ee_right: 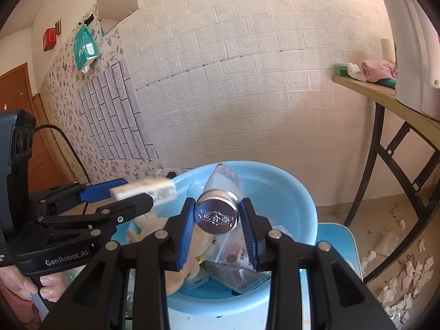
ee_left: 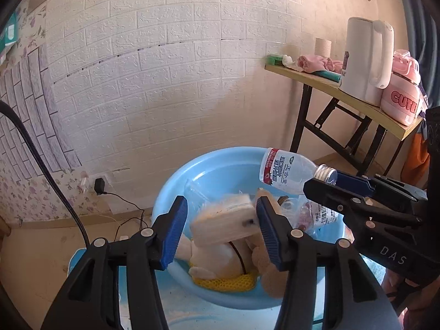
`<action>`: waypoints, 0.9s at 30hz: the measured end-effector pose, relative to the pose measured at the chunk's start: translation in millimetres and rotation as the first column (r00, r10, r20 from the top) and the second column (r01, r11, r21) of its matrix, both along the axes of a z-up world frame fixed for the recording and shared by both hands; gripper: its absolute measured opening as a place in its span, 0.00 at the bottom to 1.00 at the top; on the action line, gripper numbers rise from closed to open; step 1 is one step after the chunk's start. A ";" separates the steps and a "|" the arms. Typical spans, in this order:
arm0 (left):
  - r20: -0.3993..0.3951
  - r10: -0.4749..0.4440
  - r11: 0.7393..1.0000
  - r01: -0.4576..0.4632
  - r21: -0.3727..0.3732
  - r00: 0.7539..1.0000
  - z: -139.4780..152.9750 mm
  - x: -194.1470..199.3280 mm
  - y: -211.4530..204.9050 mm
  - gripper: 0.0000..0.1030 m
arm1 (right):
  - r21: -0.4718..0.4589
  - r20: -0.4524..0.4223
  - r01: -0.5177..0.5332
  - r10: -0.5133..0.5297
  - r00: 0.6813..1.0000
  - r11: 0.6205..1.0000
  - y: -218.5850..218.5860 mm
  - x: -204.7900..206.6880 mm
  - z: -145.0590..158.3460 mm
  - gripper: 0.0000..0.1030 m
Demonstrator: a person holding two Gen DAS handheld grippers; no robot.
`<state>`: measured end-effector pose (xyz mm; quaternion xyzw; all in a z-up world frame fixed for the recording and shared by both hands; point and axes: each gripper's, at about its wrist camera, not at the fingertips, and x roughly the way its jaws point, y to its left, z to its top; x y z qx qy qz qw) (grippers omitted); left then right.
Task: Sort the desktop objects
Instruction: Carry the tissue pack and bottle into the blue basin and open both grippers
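Observation:
My left gripper [ee_left: 221, 227] hangs over a light blue basin [ee_left: 176, 184], jaws apart. A blurred beige box [ee_left: 225, 224] sits between them against the right pad; it shows at the tips in the right wrist view [ee_right: 145, 191]. My right gripper [ee_right: 217, 228] is shut on the silver cap [ee_right: 216, 216] of a clear bottle with a red and white label [ee_left: 286, 172], held above the basin [ee_right: 291, 192]. The basin holds a plush toy [ee_left: 220, 258], a yellow net [ee_left: 228, 283] and a clear zip bag [ee_right: 233, 250].
A folding table [ee_left: 354, 101] stands at the right with a white kettle [ee_left: 363, 57], a pink "CUTE" container [ee_left: 401, 99], a pink cloth [ee_left: 316, 63] and a paper cup [ee_left: 323, 46]. Paper scraps [ee_right: 398, 277] litter the floor. A wall socket with a plug [ee_left: 99, 185] sits behind the basin.

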<state>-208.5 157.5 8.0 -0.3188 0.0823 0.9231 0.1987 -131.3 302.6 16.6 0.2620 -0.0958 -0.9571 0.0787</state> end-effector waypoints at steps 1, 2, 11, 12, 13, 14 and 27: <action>0.002 0.008 1.000 -0.008 -0.010 1.000 -1.2 -3.2 1.1 0.57 | 0.004 0.004 -0.004 0.004 1.000 1.000 -0.7 -3.3 -0.7 0.31; 0.005 0.014 1.000 -0.014 -0.012 1.000 -2.0 -5.4 1.0 0.60 | 0.006 0.006 -0.007 0.007 1.000 1.000 -0.9 -5.3 -1.6 0.32; 0.030 0.090 0.996 -0.090 -0.020 0.995 -7.9 -7.3 -10.5 0.85 | 0.011 0.052 0.005 -0.006 0.999 1.000 0.8 -11.5 -8.6 0.47; 0.037 0.100 0.995 -0.099 -0.019 0.994 -8.0 -7.2 -12.5 0.86 | 0.009 0.053 0.008 -0.008 0.999 1.000 0.9 -10.3 -8.4 0.52; 0.043 0.108 0.994 -0.107 -0.018 0.993 -7.7 -6.4 -14.0 0.88 | 0.008 0.056 0.011 -0.012 0.998 1.000 1.2 -9.5 -7.7 0.54; 0.044 0.118 0.993 -0.118 -0.017 0.992 -7.2 -5.3 -15.8 0.89 | 0.010 0.061 0.013 -0.014 0.998 1.000 0.7 -8.8 -7.2 0.57; 0.004 0.188 0.982 -0.188 0.010 0.982 8.2 21.7 -32.1 0.96 | 0.049 0.077 0.030 -0.033 0.996 0.998 -9.4 7.7 3.6 0.64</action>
